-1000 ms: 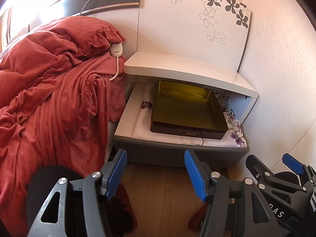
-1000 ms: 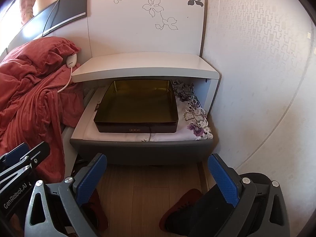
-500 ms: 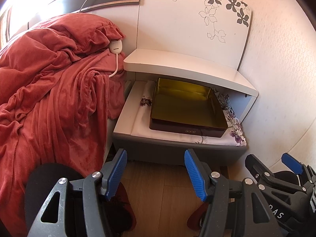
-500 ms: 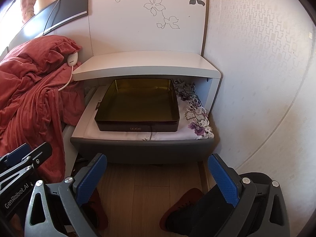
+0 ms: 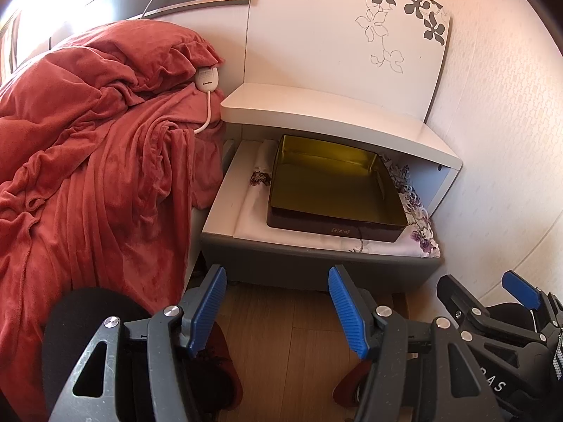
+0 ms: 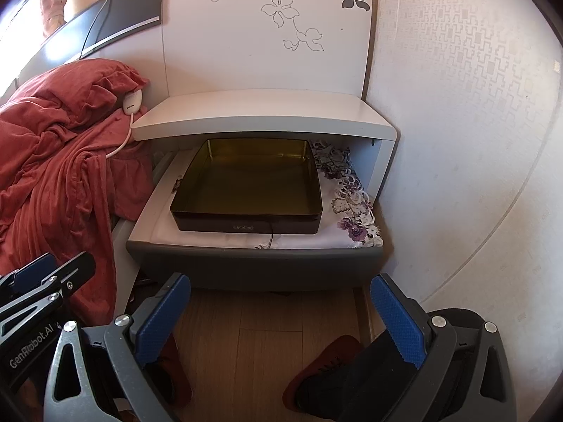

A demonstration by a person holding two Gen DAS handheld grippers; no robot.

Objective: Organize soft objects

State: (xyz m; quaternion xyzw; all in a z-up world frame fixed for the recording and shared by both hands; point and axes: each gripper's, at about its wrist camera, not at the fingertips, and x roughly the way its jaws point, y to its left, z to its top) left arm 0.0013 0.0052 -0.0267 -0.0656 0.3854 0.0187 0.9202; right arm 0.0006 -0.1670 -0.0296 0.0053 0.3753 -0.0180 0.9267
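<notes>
The job looks like it has not begun. The left gripper has its blue pads apart with nothing between them, and the right gripper is spread wider and is empty too. Both hang over the wood floor. Up ahead of both grippers is the open drawer of the bedside stand, and a dark tin box with a yellow inside sits in it on a flowered cloth. The box has nothing in it. The soft things are the red blanket and the red pillow, piled on the bed up and to the left of the left gripper, well apart from it. Nothing is folded or put away yet. Compared with a second ago, almost nothing differs: the grippers are in the same spots, just as wide, and the view has only slid a tiny bit.
</notes>
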